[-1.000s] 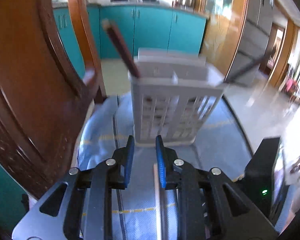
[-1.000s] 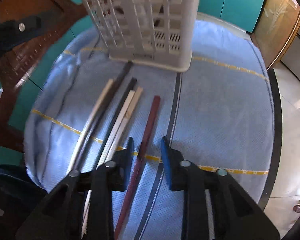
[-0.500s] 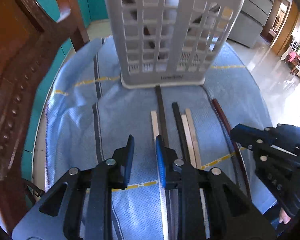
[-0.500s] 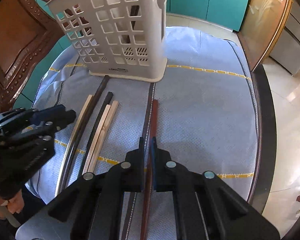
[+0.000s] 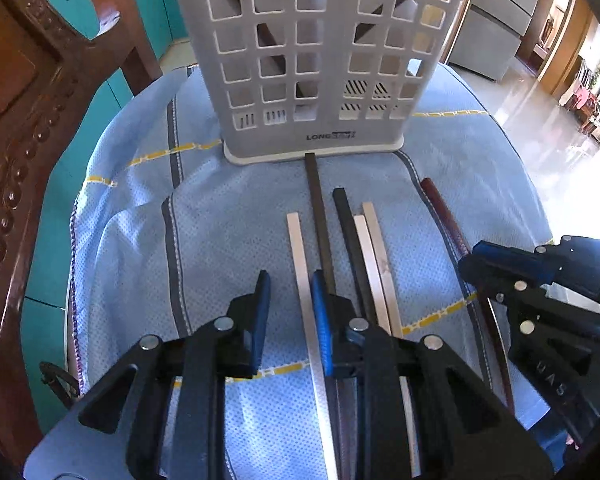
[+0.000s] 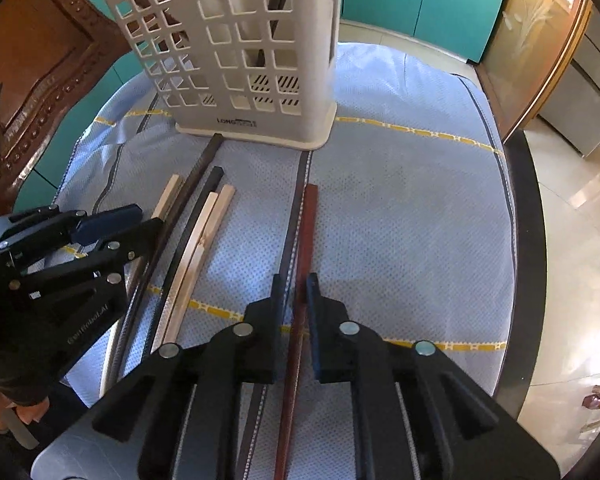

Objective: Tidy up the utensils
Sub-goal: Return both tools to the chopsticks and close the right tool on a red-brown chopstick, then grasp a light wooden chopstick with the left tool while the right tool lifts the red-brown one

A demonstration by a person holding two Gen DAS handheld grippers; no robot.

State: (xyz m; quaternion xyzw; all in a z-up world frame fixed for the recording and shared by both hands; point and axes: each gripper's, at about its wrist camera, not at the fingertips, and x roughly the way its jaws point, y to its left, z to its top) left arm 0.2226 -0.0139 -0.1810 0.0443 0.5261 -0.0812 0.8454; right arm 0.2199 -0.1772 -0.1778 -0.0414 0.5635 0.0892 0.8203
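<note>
A white lattice utensil holder (image 5: 316,60) stands on a blue cloth (image 5: 228,208), with dark sticks inside it; it also shows in the right wrist view (image 6: 240,52). Several chopsticks lie in front of it: pale ones (image 5: 300,264), black ones (image 5: 320,216) and a reddish-brown one (image 6: 306,236). My left gripper (image 5: 288,300) is open, low over the cloth, with a pale chopstick between its fingers. My right gripper (image 6: 294,300) has its jaws narrowly apart around the reddish-brown chopstick, which lies on the cloth.
A carved wooden chair (image 5: 24,128) stands close at the left of the round table. Teal cabinets (image 6: 420,4) lie behind. The table's dark rim (image 6: 528,240) runs along the right. Each gripper shows in the other's view (image 5: 540,280) (image 6: 60,248).
My left gripper has dropped from the holder's top down to the chopsticks on the cloth. My right gripper closed on the reddish-brown chopstick, and its jaws have since parted a little.
</note>
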